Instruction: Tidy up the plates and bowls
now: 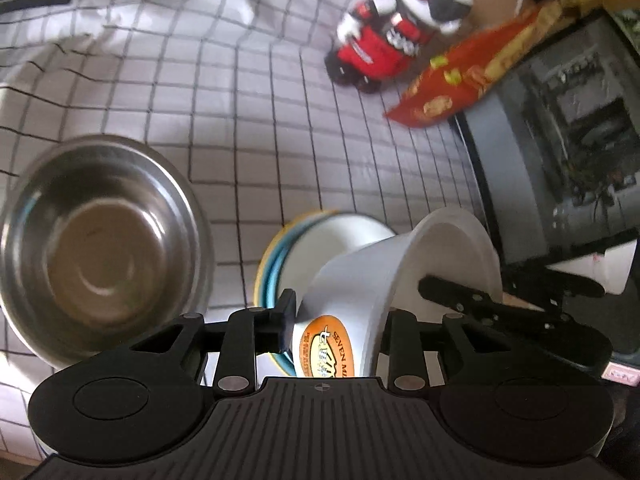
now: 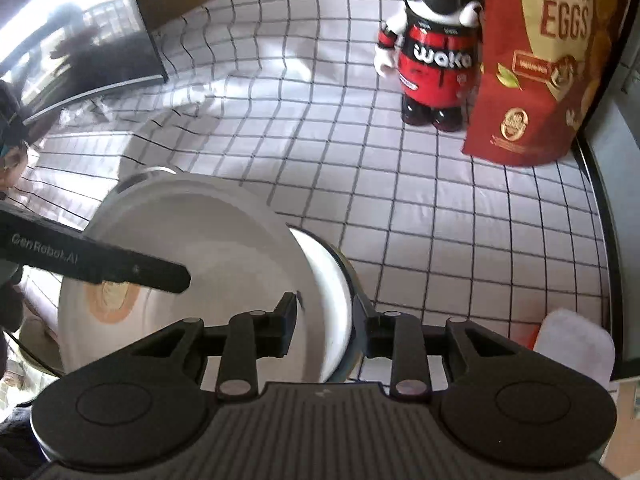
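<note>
White bowl (image 1: 400, 276) tilted between parted left gripper (image 1: 336, 320) pads, right gripper (image 2: 324, 320) clamped on stacked plates' (image 2: 332, 300) rim, steel bowl (image 1: 100, 240) beside.

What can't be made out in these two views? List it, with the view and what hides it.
1. Left wrist view: number of plates in the plate stack; the white bowl covers most of it.
2. Left wrist view: the bowl's orange label past "SEVEN M"; the gripper body cuts it off.
3. Left wrist view: whether the left gripper pinches the bowl; its far pad sits behind the bowl.
</note>
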Tool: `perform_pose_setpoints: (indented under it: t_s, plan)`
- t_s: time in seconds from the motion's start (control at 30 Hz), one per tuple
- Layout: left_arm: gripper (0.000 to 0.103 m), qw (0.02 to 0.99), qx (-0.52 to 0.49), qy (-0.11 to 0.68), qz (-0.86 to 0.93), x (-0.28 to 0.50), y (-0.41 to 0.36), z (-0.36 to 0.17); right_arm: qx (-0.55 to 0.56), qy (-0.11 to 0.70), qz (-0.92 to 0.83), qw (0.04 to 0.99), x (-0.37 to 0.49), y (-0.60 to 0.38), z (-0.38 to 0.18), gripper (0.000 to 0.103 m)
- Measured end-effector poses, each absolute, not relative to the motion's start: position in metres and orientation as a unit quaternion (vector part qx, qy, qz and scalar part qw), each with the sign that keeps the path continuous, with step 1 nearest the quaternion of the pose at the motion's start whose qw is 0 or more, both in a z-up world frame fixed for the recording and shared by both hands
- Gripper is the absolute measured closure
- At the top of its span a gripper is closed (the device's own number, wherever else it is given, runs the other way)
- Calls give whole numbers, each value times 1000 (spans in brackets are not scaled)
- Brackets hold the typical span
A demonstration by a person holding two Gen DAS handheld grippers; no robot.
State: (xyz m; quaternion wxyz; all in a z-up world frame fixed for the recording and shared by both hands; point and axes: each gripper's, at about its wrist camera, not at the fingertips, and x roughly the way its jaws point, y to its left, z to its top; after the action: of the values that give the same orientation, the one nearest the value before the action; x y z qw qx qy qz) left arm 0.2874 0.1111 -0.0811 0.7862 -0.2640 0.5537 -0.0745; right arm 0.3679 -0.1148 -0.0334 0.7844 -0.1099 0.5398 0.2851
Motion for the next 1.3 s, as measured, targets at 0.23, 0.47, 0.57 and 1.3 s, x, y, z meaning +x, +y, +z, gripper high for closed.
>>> perform_pose_setpoints:
  t_s: [0.23,0.47,0.57,1.3]
  plan:
    - [71,780,-282,552,-81,300,107,-84,-116,544,276,784,378,-111,-40,72]
    - [71,790,-240,560,-67,311,100,-92,-108,561,252,781,390,-119,-54,72]
    - [70,798,-238,551,-56,314,106,-92,-104,561,258,780,390,-118,-55,70]
    - [75,786,-296,539,-70,305,116,-77,-95,543,270,789,396,-123,-40,69]
